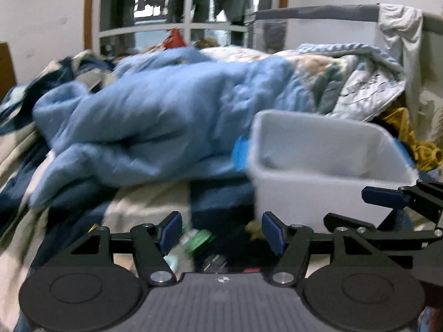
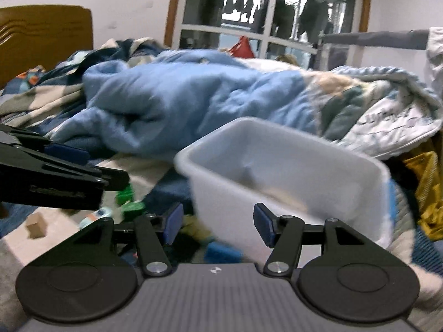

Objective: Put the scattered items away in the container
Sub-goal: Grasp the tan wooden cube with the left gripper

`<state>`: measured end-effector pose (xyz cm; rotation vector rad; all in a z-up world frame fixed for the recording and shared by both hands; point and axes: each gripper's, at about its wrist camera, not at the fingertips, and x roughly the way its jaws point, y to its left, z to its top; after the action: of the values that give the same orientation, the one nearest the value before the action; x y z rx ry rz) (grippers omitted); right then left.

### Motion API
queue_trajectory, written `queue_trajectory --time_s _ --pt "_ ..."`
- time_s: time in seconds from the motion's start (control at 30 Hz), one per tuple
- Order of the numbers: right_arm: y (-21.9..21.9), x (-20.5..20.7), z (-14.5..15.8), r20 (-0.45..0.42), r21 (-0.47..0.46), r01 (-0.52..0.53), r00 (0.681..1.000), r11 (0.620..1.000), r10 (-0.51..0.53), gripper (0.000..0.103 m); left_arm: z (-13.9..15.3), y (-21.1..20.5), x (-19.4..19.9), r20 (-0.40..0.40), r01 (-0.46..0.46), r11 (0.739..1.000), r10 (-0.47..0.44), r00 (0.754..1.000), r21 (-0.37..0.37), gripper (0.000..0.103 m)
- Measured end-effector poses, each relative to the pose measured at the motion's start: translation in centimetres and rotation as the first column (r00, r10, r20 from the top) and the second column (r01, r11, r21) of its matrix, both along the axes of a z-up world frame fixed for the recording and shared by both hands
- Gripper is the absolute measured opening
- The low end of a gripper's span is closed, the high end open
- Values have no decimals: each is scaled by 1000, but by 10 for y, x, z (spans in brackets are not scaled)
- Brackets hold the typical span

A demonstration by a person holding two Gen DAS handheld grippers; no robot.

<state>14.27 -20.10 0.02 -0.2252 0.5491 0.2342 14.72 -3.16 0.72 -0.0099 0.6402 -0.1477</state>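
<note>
A white plastic bin (image 1: 326, 193) stands on the bed to the right; in the right wrist view the bin (image 2: 290, 182) holds something pale inside. My left gripper (image 1: 221, 232) is open and empty above small scattered items: a green-and-white pack (image 1: 198, 242), a yellow piece (image 1: 254, 229). My right gripper (image 2: 218, 225) is open and empty over a blue block (image 2: 223, 253), a yellow item (image 2: 195, 228) and green pieces (image 2: 130, 202). The left gripper's fingers (image 2: 63, 149) show at the left of the right wrist view; the right gripper's fingers (image 1: 384, 197) show at the right of the left wrist view.
A rumpled blue duvet (image 1: 166, 116) fills the bed behind the bin. A yellow cloth (image 1: 409, 138) lies at the far right. A pale block with a square hole (image 2: 38, 228) lies at the lower left. A wooden headboard (image 2: 41, 27) stands at the back left.
</note>
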Motion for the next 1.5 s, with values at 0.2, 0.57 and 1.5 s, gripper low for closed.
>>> queue_trajectory --time_s 0.2,0.57,1.5 --pt "28 -10 -25 -72 0 -40 997 999 39 60 -28 46 -31 -32 -51 998 52 998 39 69" --pt "64 -28 -62 -93 92 -55 994 994 64 60 -65 109 -54 -91 -142 989 145 985 36 75" --pt "70 11 -112 -69 40 0 998 999 3 46 -106 108 -21 -105 -52 999 53 993 14 43"
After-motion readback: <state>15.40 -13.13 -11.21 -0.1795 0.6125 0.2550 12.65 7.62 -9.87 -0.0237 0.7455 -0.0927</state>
